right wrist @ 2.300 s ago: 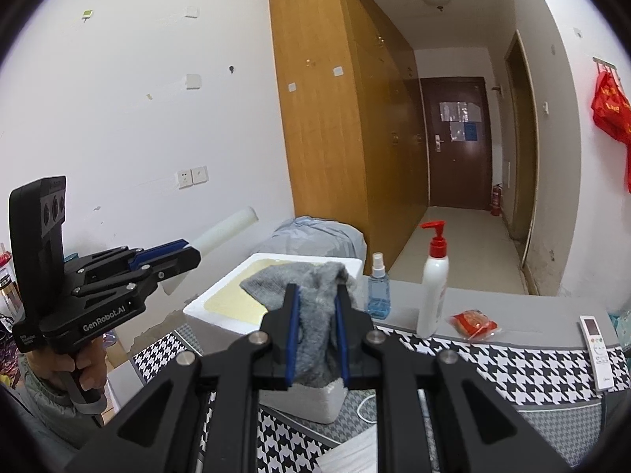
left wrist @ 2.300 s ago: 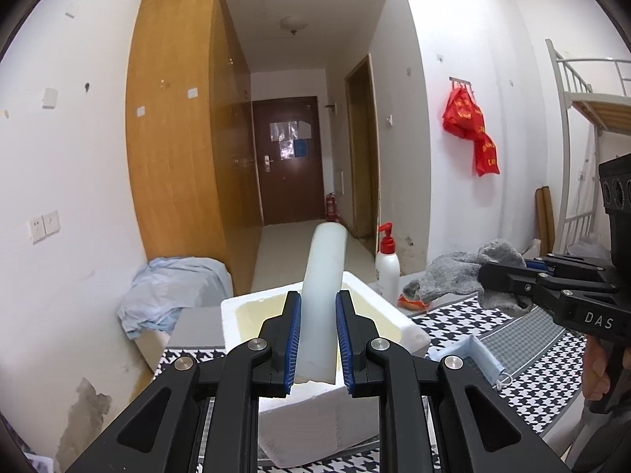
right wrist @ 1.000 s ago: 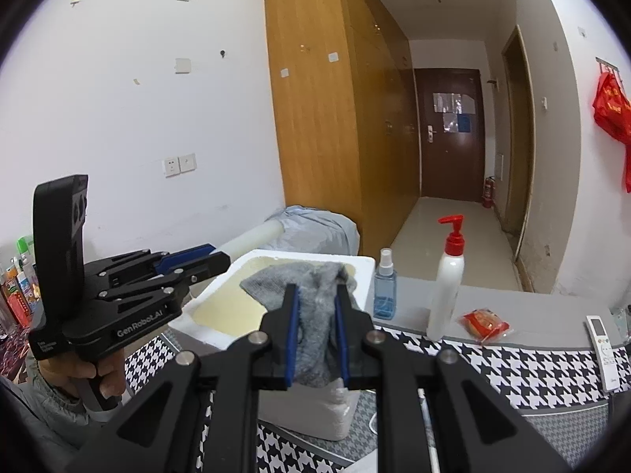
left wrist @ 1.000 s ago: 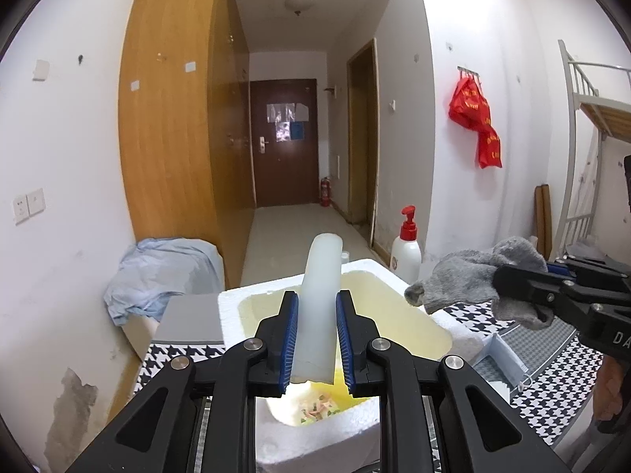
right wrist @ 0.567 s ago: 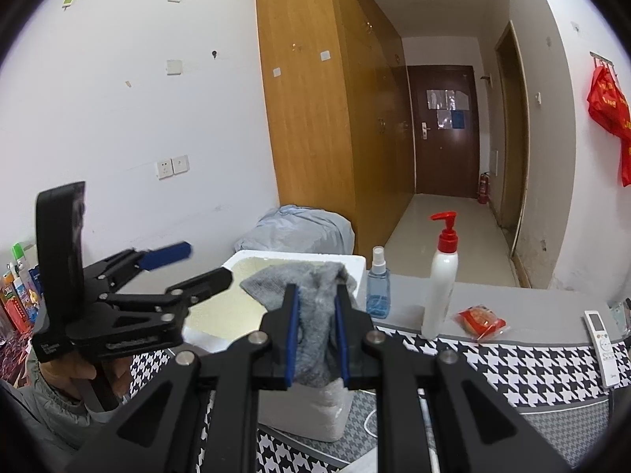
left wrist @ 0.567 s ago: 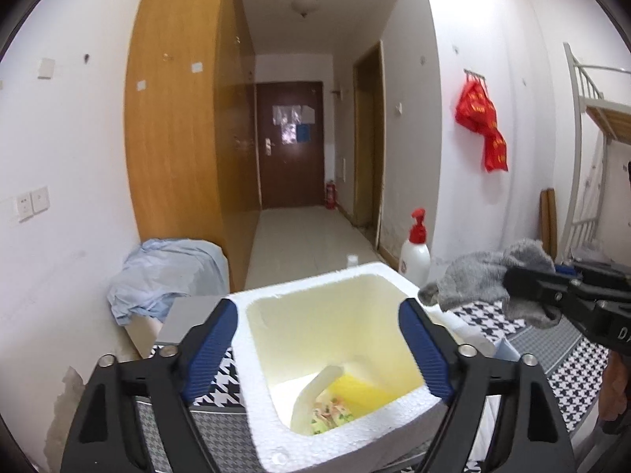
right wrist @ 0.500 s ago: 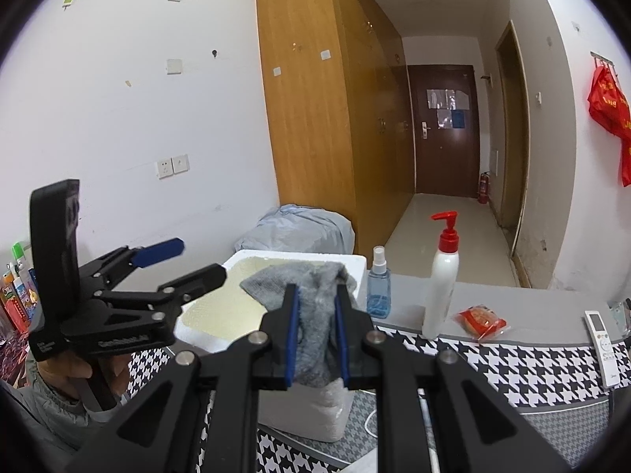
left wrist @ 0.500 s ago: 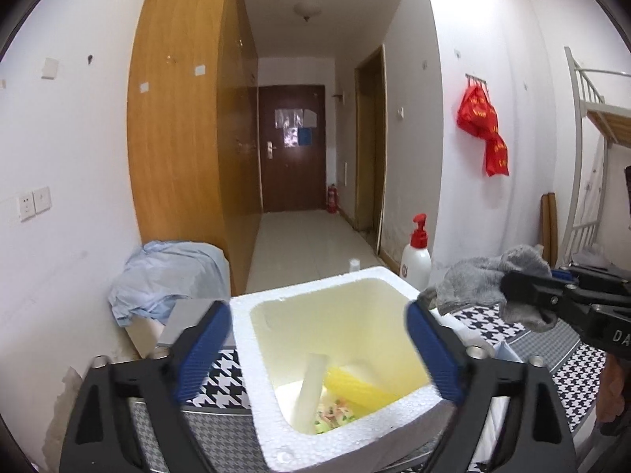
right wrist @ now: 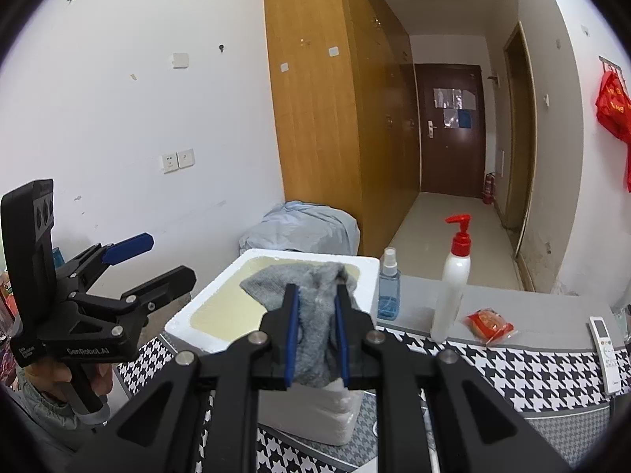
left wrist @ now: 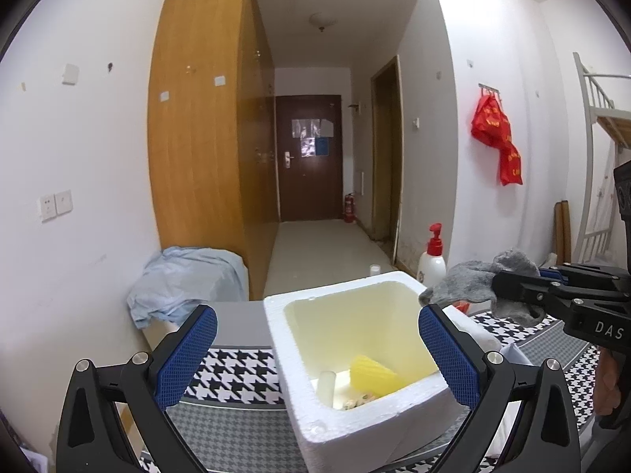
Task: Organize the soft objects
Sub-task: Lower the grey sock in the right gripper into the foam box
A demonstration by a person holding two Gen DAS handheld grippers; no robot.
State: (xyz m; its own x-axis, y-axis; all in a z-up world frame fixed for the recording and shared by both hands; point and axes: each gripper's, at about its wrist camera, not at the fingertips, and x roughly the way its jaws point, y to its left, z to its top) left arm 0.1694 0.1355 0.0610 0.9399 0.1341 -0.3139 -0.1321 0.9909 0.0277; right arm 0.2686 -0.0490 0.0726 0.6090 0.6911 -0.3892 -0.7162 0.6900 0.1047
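On houndstooth tablecloth (hallway behind): foam box.

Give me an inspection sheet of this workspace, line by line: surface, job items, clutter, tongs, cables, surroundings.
Surface: table with houndstooth cloth.
Job's things: white foam box open on the table; white foam roll and yellow sponge lie inside; grey sock held above the box.
Clutter: pump bottle, blue spray bottle, red packet, remote.
Tongs: left tongs open wide, nothing between them; right tongs shut on the grey sock.
Cables: nothing seen for certain.
Surroundings: wooden wardrobe, dark door, red bags on the wall, pale blue cloth pile.
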